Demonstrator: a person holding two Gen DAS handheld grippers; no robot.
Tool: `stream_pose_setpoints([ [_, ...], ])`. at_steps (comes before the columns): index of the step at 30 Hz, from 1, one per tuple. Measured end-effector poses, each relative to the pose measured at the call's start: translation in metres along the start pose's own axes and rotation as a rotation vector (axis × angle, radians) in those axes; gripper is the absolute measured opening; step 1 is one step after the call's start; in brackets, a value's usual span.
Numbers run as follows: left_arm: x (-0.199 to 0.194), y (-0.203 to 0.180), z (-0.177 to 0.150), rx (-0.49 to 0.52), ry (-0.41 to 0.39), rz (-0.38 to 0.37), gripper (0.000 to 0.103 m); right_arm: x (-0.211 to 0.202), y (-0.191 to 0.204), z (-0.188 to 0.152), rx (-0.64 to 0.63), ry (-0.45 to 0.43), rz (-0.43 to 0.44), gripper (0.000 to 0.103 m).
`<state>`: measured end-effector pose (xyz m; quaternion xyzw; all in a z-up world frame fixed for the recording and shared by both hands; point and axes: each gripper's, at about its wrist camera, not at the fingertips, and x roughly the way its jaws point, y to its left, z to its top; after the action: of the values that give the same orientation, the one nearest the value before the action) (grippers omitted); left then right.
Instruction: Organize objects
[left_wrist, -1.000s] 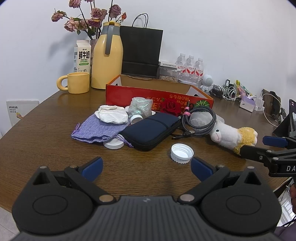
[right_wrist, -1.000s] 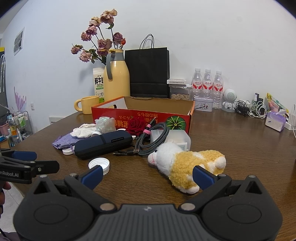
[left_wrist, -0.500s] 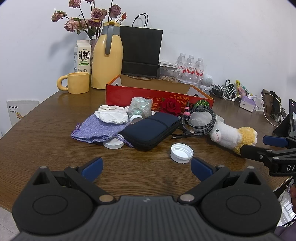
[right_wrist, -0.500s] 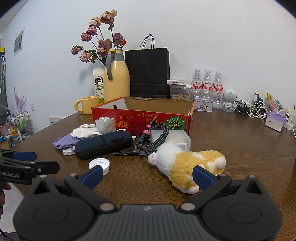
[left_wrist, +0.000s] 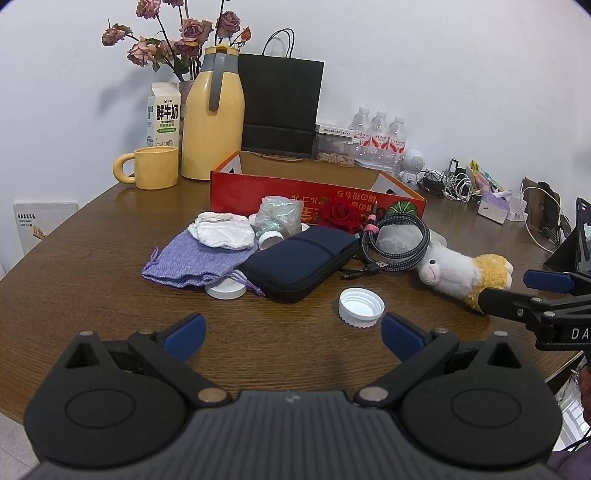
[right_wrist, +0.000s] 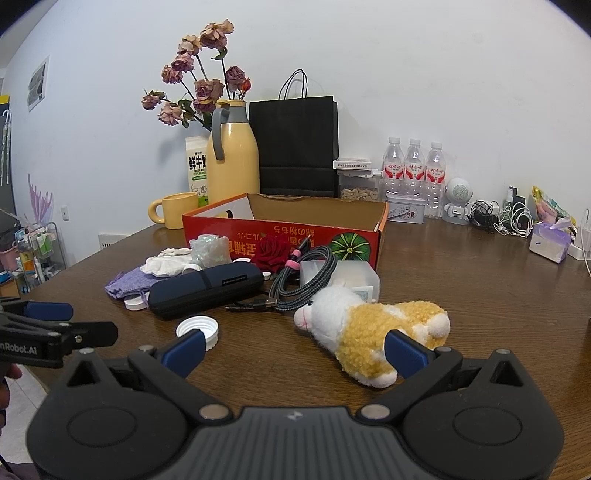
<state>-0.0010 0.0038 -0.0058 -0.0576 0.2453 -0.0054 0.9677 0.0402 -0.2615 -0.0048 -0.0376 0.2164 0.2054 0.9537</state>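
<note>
Both tools spread wide, empty, above the surface (left_wrist: 74, 288).
Left tool (left_wrist: 291, 330) faces white cap (left_wrist: 361, 306); right tool (right_wrist: 295, 349) faces plush toy (right_wrist: 373, 328); red box (right_wrist: 284, 232) behind clutter.

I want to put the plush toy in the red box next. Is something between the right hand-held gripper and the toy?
Nothing visible is. The plush toy lies directly before the open right hand-held gripper, with only bare table between. On the way to the red box, the coiled cable and translucent container lie between.

Bright even light, soft shadows, sharp focus, fisheye-bent edges.
</note>
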Motion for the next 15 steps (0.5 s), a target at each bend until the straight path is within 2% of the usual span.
stream_pose_setpoints([
  [15, 0.0004, -0.0069, 0.0075, -0.002, -0.003, 0.001, 0.103, -0.0042, -0.0038, 0.0087, 0.0, -0.011, 0.0, 0.103],
])
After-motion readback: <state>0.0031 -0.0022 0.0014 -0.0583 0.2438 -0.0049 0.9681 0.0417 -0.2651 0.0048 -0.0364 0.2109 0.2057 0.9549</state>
